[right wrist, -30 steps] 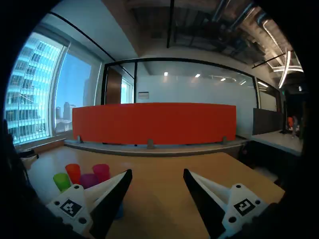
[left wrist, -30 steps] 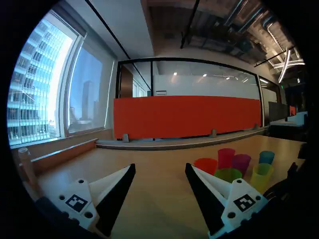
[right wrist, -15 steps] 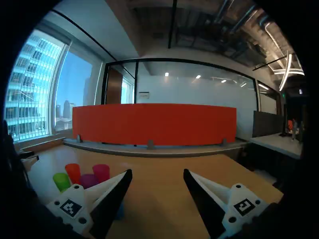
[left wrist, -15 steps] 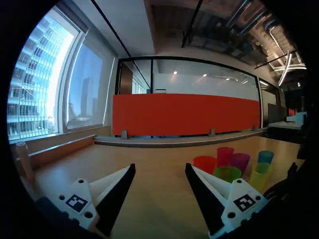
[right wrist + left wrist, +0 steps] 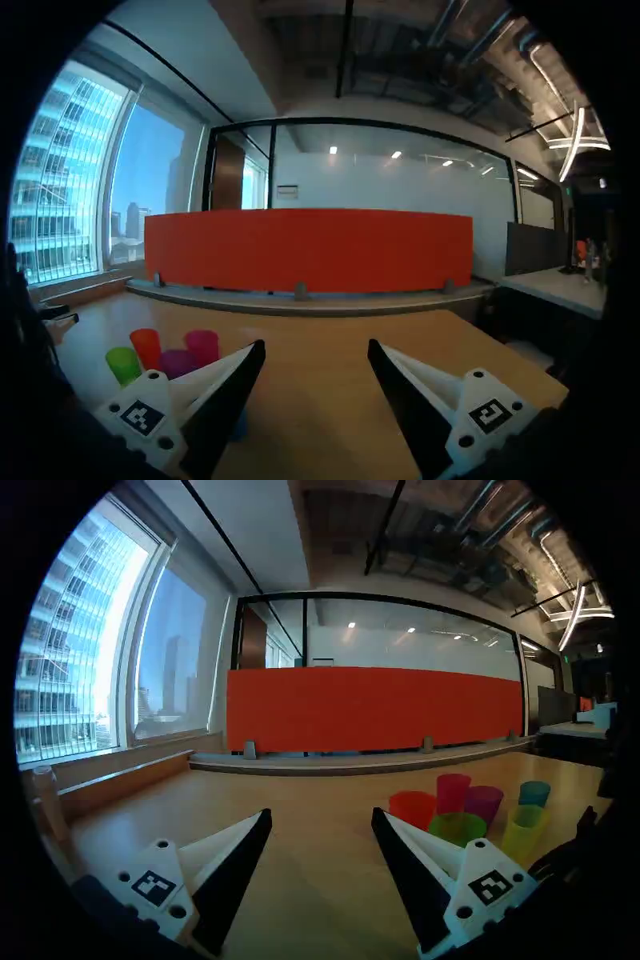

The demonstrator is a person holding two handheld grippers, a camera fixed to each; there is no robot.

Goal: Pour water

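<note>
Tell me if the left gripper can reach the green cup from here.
Probably yes: the left gripper is open, and the green cup stands just ahead, to one side, nothing between them.

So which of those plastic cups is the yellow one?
The yellow cup, at the cluster's near right in the left gripper view, just in front of the teal cup, right of the green cup.

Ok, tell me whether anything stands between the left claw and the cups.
Nothing visible does. The left claw is open above bare table, and the cups stand clustered ahead, off to its right, with only that table before them.
</note>
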